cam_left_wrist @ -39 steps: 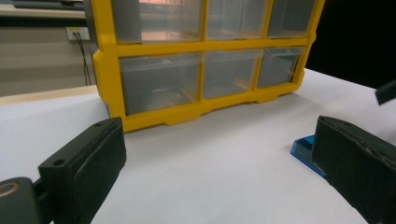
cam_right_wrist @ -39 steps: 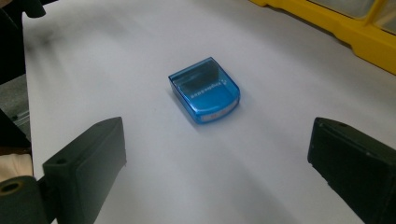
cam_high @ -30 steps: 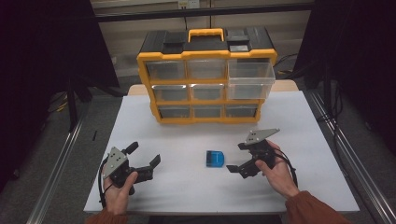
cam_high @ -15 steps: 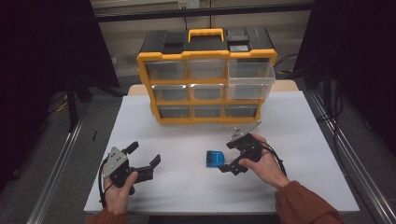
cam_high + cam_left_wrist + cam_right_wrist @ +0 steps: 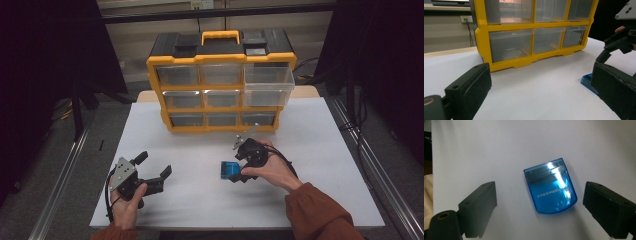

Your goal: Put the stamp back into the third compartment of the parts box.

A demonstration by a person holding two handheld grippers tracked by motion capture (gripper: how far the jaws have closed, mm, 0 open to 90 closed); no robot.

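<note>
Blue translucent case [image 5: 550, 188] flat on white counter [image 5: 325, 150], mid-right, partly hidden under right tongs [image 5: 239, 167] in high view. Right tongs just closing, pads either side, not touching. Left tongs [image 5: 154, 167] open, empty, near front-left edge. Bare counter between them and yellow drawer organizer [image 5: 220, 62].

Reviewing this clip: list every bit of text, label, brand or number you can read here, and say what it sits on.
Blue translucent case: one line of pale print on its lid, seen upside down in the right gripper view; it seems to end in "...ngdee", followed by a few small characters too blurred to read.
Yellow drawer organizer: no readable label or number.
Right gripper, left gripper: no markings readable.
</note>
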